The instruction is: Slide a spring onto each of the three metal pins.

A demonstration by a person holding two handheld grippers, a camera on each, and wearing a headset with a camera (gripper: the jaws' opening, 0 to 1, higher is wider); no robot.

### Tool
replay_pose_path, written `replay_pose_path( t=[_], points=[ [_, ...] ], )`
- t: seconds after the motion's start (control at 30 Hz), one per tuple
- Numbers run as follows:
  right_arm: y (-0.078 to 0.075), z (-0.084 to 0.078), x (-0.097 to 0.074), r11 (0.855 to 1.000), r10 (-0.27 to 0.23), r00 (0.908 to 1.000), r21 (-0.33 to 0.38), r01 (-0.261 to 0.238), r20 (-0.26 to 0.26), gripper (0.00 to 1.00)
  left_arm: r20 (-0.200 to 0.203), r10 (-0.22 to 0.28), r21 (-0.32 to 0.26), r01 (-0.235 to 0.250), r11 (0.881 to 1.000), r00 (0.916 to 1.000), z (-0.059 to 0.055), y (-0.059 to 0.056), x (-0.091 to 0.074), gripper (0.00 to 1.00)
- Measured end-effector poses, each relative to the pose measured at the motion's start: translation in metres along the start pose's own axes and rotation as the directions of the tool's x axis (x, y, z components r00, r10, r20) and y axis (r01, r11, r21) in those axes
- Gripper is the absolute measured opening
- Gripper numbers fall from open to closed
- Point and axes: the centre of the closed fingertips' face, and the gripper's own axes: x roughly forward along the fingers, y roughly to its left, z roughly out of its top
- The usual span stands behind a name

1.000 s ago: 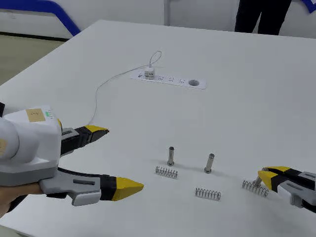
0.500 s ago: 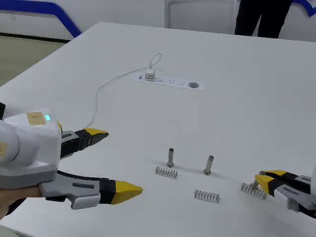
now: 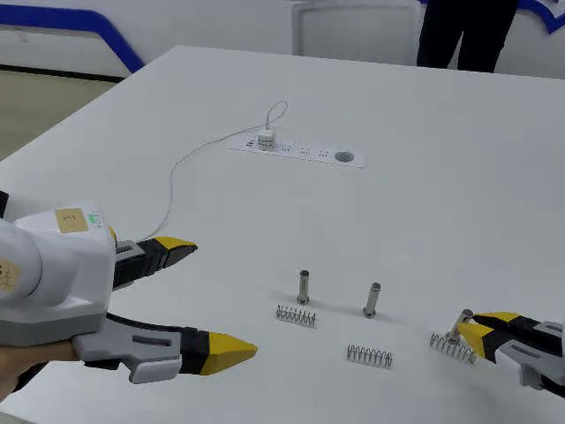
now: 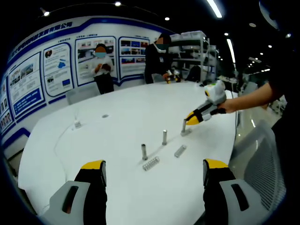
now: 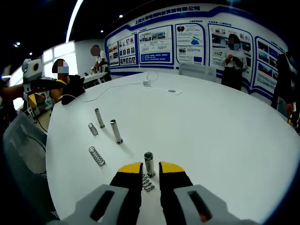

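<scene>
- While its jaws stand wide apart and hold nothing, the left gripper (image 3: 225,299) hangs low over the near-left part of the white table (image 3: 441,177). It is well apart from the parts, which I judge to be a waiting posture, ready to steady a pin if one tips.
- Behind it, a power strip (image 3: 296,151) and its cable (image 3: 181,163) lie far back, out of the working area.
- The left pin (image 3: 304,287) stands upright and bare, with the left spring (image 3: 296,315) lying flat just in front of its foot, so each spring sits beside the pin it is meant for.
- The middle pin (image 3: 372,300) is also upright and bare. The middle spring (image 3: 369,356) lies near it, a little farther forward.
- The right pin (image 5: 149,163) stands just ahead of the right jaw tips, in line with the gap between them.
- The right spring (image 5: 147,183) lies in that gap, on or close to the table at the pin's base.
- The right gripper (image 5: 151,172) has its jaws drawn nearly together around that spring. I cannot tell whether they actually pinch it. Its low, level approach suits picking the spring up by one end, leaving the bore free to go over the pin.
- No pin carries a spring yet.
</scene>
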Motion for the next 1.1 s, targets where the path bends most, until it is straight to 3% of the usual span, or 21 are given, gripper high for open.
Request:
replay_pose_path(
  t=[0.27,0.4,0.5,0.57,1.1],
  points=[
    [-0.001,-0.007,-0.001,1.0,0.011,0.9999,0.006,-0.01,-0.013,0.15,-0.003,-0.012,0.0,0.012,1.0,0.9999,0.001,-0.003,0.006,0.87],
    [0.004,-0.015,0.001,0.999,0.045,0.9984,0.002,-0.045,-0.035,0.16,-0.002,-0.016,0.0,0.016,1.0,0.9999,0.001,-0.003,0.007,0.87],
    [0.011,-0.023,0.002,0.994,0.089,0.9927,-0.06,-0.094,-0.081,0.18,-0.006,-0.018,-0.002,0.018,1.0,0.9998,0.0,-0.003,0.008,0.87],
    [0.011,-0.027,0.004,0.989,0.089,0.9908,-0.108,-0.1,-0.102,0.18,-0.013,-0.019,0.001,0.019,1.0,0.9997,-0.001,-0.003,0.008,0.87],
    [0.017,-0.04,0.016,0.98,0.139,0.9736,-0.12,-0.162,-0.181,0.17,-0.033,-0.021,-0.014,0.021,1.0,0.9992,-0.012,-0.005,0.01,0.87]
  ],
)
